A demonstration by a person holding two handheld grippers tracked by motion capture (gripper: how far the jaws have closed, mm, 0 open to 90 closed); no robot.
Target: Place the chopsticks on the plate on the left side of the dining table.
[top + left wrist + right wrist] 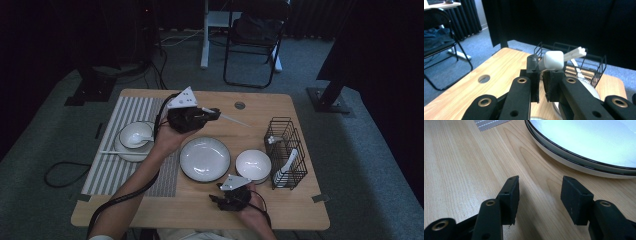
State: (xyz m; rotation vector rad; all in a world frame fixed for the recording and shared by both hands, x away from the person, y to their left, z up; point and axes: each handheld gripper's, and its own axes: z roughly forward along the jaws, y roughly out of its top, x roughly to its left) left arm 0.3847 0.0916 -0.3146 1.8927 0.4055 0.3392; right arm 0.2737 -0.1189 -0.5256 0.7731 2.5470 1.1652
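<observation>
My left gripper (215, 114) hovers over the back middle of the wooden table (280, 210), shut on a long white stick-like utensil (232, 119) that points right toward the wire basket (286, 152). In the left gripper view, the utensil's thick white end (552, 60) sits pinched between the jaws of the left gripper (541, 67), its thin end reaching toward the basket (596, 72). My right gripper (221, 190) rests low near the table's front edge, in front of the large white plate (205, 159). The right gripper (540, 192) stands open and holds nothing, with the plate (584, 142) just ahead.
A small white bowl (253, 165) sits between the plate and the basket, which holds white spoons (287, 165). On the striped mat (115, 160) at the left stands a bowl with a spoon on a saucer (135, 135). A folding chair (255, 40) stands behind the table.
</observation>
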